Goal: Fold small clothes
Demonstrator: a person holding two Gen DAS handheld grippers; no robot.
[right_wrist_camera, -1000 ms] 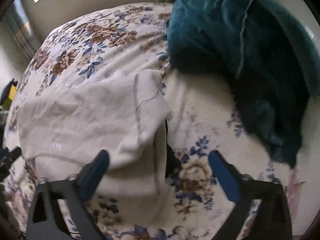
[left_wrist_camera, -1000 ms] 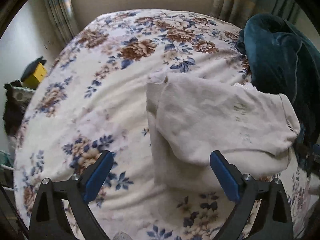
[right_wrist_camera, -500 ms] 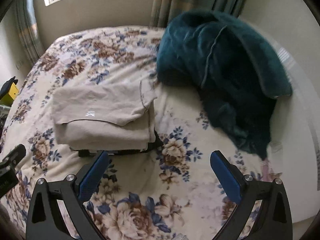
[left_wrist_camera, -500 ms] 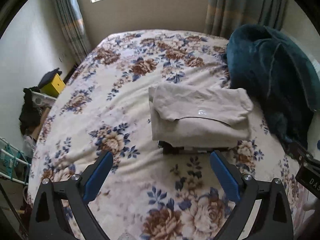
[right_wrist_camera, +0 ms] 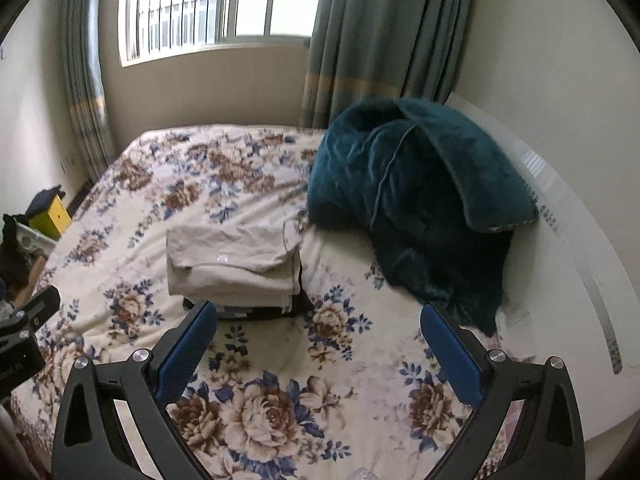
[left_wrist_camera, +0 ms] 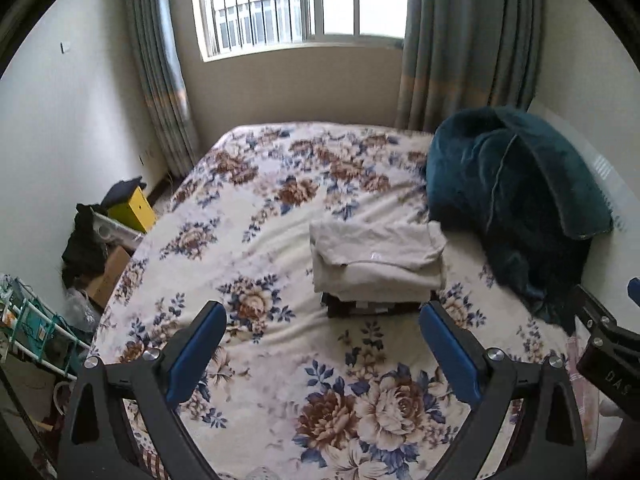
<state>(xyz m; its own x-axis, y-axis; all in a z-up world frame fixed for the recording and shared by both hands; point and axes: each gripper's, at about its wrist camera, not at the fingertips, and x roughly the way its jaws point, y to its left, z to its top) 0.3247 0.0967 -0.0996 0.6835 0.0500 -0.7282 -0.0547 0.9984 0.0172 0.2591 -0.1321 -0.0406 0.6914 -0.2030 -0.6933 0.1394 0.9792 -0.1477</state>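
A folded beige garment [left_wrist_camera: 376, 258] lies on top of a small stack of folded clothes, with dark pieces [left_wrist_camera: 372, 307] under it, in the middle of the floral bed. It also shows in the right wrist view [right_wrist_camera: 234, 266]. My left gripper [left_wrist_camera: 322, 354] is open and empty, held back above the near part of the bed. My right gripper [right_wrist_camera: 318, 354] is open and empty too, likewise well short of the stack. Part of the right gripper [left_wrist_camera: 608, 344] shows at the right edge of the left wrist view.
A dark teal blanket [left_wrist_camera: 516, 196] is heaped at the right of the bed [left_wrist_camera: 280, 360], close to the stack. A yellow box [left_wrist_camera: 132, 210] and clutter stand on the floor at the left. A window [left_wrist_camera: 304, 0] and curtains are behind.
Both grippers have pulled back and up from the stack, which now looks small and far. The folded beige garment stays on the stack, untouched.
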